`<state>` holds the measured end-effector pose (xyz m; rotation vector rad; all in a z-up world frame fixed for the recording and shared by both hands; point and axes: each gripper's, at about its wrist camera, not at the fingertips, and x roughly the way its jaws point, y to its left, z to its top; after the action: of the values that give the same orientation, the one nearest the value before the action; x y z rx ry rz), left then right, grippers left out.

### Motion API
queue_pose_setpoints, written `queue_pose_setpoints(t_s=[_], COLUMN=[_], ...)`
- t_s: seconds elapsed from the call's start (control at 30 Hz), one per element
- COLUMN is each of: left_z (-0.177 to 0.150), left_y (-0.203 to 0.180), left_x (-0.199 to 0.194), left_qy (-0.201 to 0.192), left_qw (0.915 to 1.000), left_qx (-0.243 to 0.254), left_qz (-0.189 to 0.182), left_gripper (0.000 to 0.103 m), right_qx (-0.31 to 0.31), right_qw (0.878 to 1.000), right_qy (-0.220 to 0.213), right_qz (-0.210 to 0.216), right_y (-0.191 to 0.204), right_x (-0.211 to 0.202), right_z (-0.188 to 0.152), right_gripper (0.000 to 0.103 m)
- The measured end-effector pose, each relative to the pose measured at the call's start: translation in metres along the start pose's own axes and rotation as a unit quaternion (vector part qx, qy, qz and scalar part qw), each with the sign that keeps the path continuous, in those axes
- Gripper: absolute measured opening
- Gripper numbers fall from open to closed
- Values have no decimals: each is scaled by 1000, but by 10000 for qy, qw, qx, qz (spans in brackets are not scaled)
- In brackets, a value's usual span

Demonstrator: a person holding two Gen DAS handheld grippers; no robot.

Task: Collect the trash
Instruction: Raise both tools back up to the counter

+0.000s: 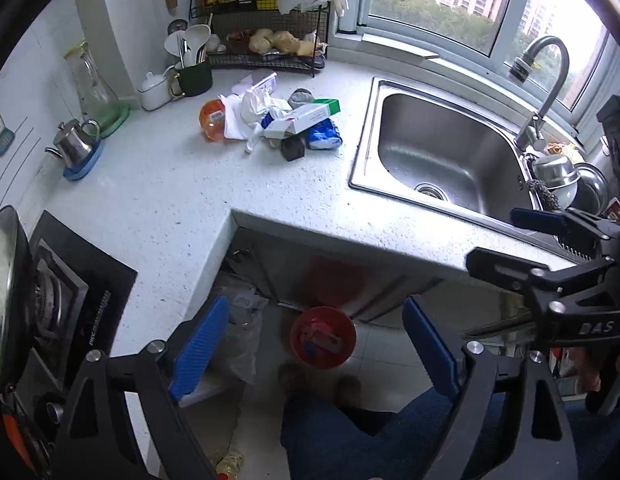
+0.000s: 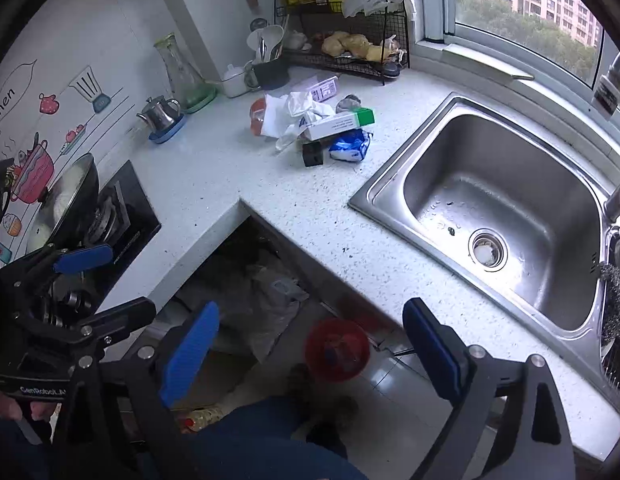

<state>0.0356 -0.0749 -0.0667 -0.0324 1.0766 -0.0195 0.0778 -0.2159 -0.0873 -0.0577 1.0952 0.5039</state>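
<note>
A heap of trash (image 1: 269, 118) lies on the white counter (image 1: 181, 200) near the back: an orange plastic ball (image 1: 212, 119), crumpled white wrappers, a white and green box (image 1: 305, 115), a blue packet (image 1: 324, 136) and a small black cube (image 1: 292, 148). The heap also shows in the right wrist view (image 2: 314, 124). A red bin (image 1: 322, 337) with scraps inside stands on the floor below the counter corner; it shows in the right wrist view too (image 2: 337, 349). My left gripper (image 1: 316, 356) is open and empty above the floor. My right gripper (image 2: 310, 354) is open and empty, also seen at the right of the left view (image 1: 506, 236).
A steel sink (image 2: 502, 208) with a tap (image 1: 550, 80) lies right of the heap. A stove with a lidded pan (image 2: 65, 204) is at the left. A kettle (image 1: 75, 146), glass jug (image 1: 94, 92), utensil cup (image 1: 191, 74) and wire rack (image 1: 269, 36) line the back wall. My legs show below.
</note>
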Motion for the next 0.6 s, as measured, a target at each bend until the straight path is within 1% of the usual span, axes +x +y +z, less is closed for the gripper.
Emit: queue_pose_setpoints(t_s=[0.03,0.2,0.3,0.37,0.47,0.6], left_z=[3,23,38,50,72,112], left_y=[2,14,22,30,45,66], left_x=[-1,1,7,14,29,52], left_qy=[1,-114,-160,-161,-156,-115], left_qw=[10000,9998,9998,9998,9998,9999], left_qx=[-19,-168,-104,-88,-39,-55], left_qz=[38,28,-59,21,104,-67], left_gripper=[88,88,88,88,88,88], right_qx=[-5,118,228,303,368,671], right_qw=[10000,9999,9997,9993,9984,9967], right_qy=[5,26,44,114,314,365], right_qz=[-15,-68,-113,-205,-291,-289], right_y=[0,-6,-9,-9,-11,-15], right_x=[0,1,8,17,34,52], right_z=[3,17,30,41,57,90], right_gripper=[102,102,102,102,102,102])
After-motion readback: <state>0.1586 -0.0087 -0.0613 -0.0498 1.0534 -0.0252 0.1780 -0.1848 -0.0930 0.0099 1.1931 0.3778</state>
